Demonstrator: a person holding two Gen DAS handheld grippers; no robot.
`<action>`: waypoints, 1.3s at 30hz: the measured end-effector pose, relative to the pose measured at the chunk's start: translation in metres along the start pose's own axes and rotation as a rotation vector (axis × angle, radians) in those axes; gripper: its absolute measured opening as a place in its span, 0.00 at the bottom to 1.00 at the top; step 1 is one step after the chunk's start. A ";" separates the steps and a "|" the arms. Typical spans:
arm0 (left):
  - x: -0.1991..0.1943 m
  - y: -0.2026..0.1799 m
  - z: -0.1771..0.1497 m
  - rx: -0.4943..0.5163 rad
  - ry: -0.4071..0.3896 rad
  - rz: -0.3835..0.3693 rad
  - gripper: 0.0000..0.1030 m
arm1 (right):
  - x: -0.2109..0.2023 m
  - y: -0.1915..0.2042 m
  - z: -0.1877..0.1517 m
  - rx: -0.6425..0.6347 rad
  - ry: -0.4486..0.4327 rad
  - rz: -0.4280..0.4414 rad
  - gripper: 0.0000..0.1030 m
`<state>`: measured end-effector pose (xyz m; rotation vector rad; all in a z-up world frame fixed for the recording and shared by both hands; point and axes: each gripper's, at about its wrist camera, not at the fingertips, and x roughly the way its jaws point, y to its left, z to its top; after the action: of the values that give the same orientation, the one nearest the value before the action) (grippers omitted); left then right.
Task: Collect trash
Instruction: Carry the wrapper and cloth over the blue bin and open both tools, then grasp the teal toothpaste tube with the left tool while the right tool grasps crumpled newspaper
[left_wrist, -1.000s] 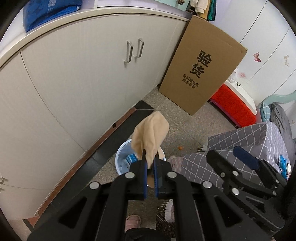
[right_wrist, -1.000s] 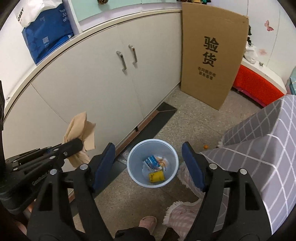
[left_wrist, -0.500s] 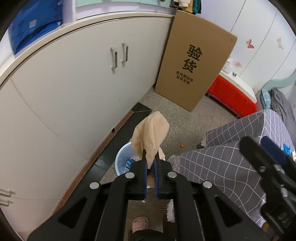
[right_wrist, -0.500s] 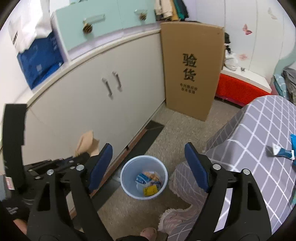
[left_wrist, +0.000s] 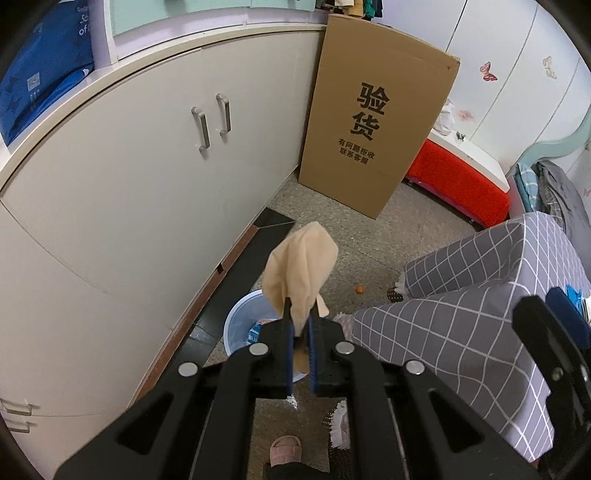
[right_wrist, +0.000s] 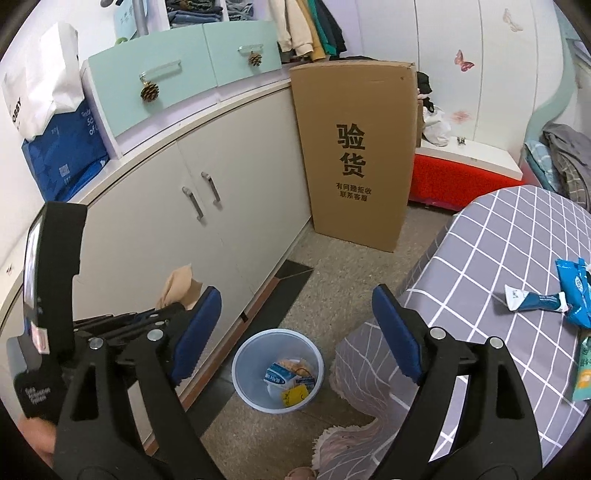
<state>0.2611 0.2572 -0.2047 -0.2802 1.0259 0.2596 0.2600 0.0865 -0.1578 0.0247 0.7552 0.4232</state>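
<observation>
Beige tissue (left_wrist: 301, 269) hangs limp, pinched low in the left gripper (left_wrist: 300, 328) above the bin (right_wrist: 277, 369); light and soft, it needs only an edge pinch. Right gripper (right_wrist: 295, 325) gapes wide, empty, nearby.

This is a bedroom in a home — clothes (right_wrist: 306, 26) hang up high above a long white cupboard (right_wrist: 207, 206), and butterfly stickers (right_wrist: 463, 61) dot the closet doors. A table with a gray checked cloth (right_wrist: 517, 251) stands near a small blue trash bin (right_wrist: 243, 373) on the speckled floor (right_wrist: 340, 266).
</observation>
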 end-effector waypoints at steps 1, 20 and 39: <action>0.000 -0.001 0.001 0.000 0.001 -0.004 0.18 | -0.001 -0.001 0.000 0.004 -0.006 0.000 0.80; -0.036 -0.020 -0.018 0.015 -0.055 0.018 0.79 | -0.033 -0.022 -0.005 0.055 -0.028 -0.004 0.80; -0.118 -0.176 -0.073 0.231 -0.125 -0.218 0.80 | -0.164 -0.146 -0.036 0.239 -0.190 -0.142 0.81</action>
<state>0.2045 0.0576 -0.1198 -0.1619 0.8841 -0.0390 0.1827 -0.1148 -0.1010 0.2306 0.6123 0.1901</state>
